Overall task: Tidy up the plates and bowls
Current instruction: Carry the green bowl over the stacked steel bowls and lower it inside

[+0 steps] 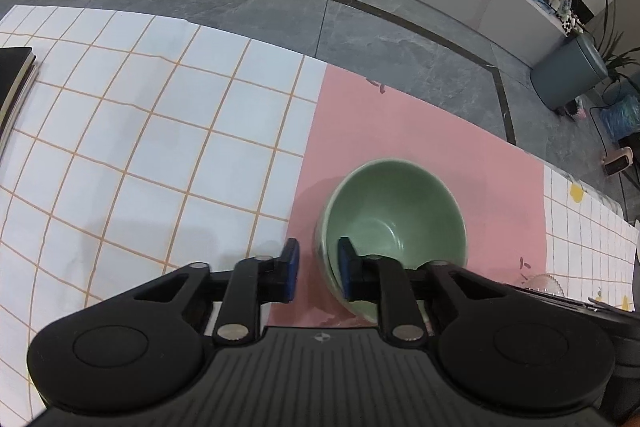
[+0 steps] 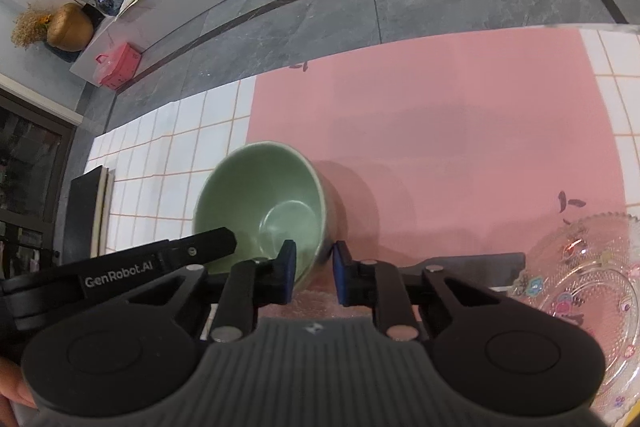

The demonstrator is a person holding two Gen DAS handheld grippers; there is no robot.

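A green bowl [image 1: 394, 217] stands on the pink mat [image 1: 420, 123], apparently nested in a second green bowl. My left gripper [image 1: 318, 269] straddles its left rim, one blue pad inside and one outside, with a gap between pad and wall. My right gripper [image 2: 314, 273] straddles the right rim of the same bowl [image 2: 260, 203] the same way. A clear patterned glass plate [image 2: 580, 275] lies on the mat at the right of the right wrist view, and its edge shows in the left wrist view [image 1: 540, 285].
The table has a white cloth with an orange grid [image 1: 140, 131]. A black book or tablet stack [image 1: 16, 83] lies at the table's left edge. Grey tiled floor [image 1: 280, 3] lies beyond the far edge.
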